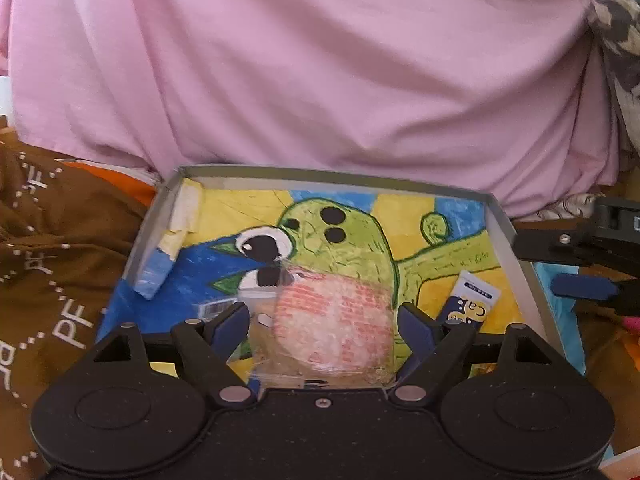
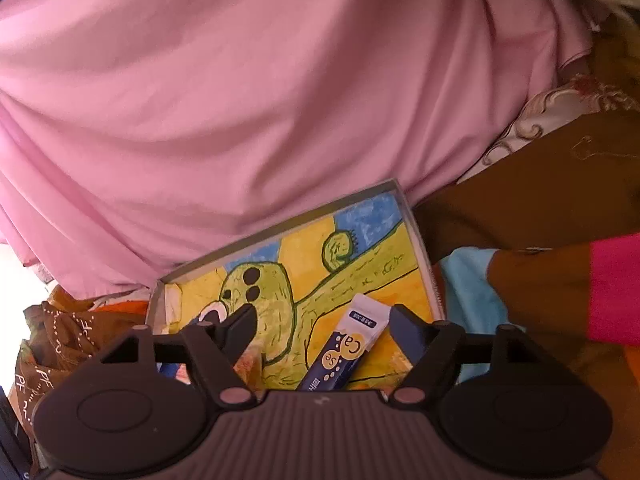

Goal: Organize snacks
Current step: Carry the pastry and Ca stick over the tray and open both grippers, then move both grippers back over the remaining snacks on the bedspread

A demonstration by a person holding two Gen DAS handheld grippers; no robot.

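Note:
A shallow grey box (image 1: 320,174) with a painted green cartoon figure on its floor lies under both grippers. A round snack in clear wrap with red print (image 1: 336,320) rests on the box floor between the fingers of my left gripper (image 1: 322,312), which stands open at full width. A blue and white "Ca" stick sachet (image 1: 472,300) lies in the box to the right. My right gripper (image 2: 324,316) is open above that sachet (image 2: 344,352) without touching it. It also shows at the box's right wall (image 1: 536,266). The box rim (image 2: 280,228) runs diagonally in the right wrist view.
Pink cloth (image 1: 320,60) rises right behind the box. Brown fabric with white "PF" print (image 1: 52,280) lies to the left, light blue material (image 2: 468,280) and a bright pink piece (image 2: 616,288) to the right. Torn tape (image 1: 184,216) sticks in the box's far-left corner.

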